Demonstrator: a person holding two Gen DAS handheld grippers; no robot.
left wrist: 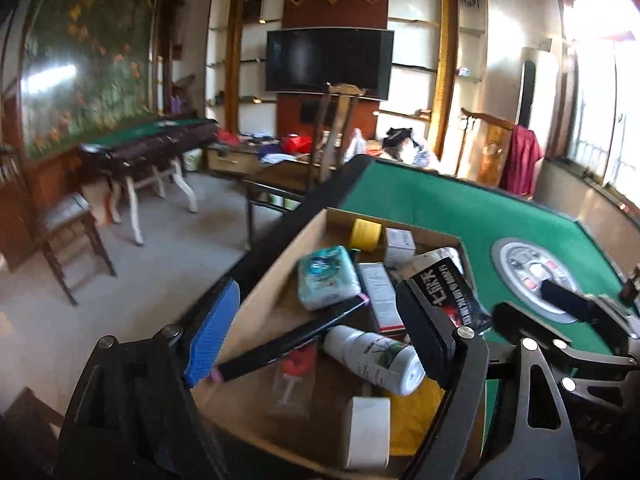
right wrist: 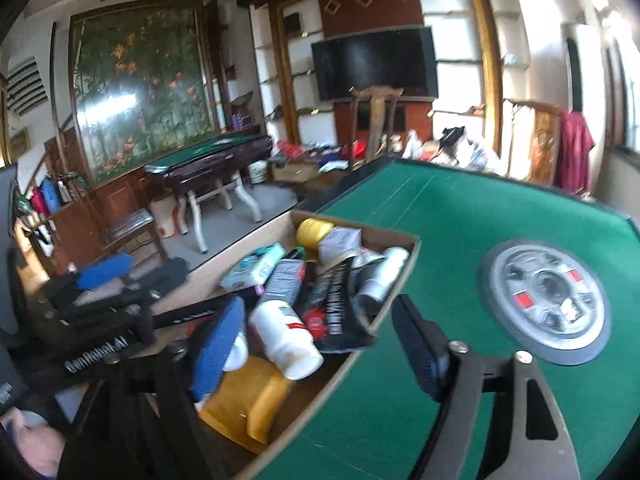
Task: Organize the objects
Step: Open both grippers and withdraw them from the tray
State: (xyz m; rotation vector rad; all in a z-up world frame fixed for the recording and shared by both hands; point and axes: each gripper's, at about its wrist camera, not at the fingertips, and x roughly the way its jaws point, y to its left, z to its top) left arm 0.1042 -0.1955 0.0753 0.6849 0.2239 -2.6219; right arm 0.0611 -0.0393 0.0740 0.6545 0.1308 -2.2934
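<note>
On the green table (right wrist: 460, 232) sits an open box (left wrist: 280, 248) crammed with stuff. Left gripper (left wrist: 320, 332) hangs over the near half of it, jaws spread wide and holding nothing; a long black stick (left wrist: 288, 340) with pink ends runs between the pads, close to the blue one, can't tell if it touches. White bottle (left wrist: 372, 356) lies just below the stick at about 5 o'clock from the wipes pack (left wrist: 328, 276). Yellow roll (left wrist: 365, 232) is up at 12 o'clock in the far end, with a black packet (left wrist: 444, 292) over at 3 o'clock by the right wall.

Right gripper (right wrist: 320, 336) straddles the box's right edge, also wide open and empty, black pad out over the felt. Round hub (right wrist: 546, 292) sits at 2 o'clock from it.
</note>
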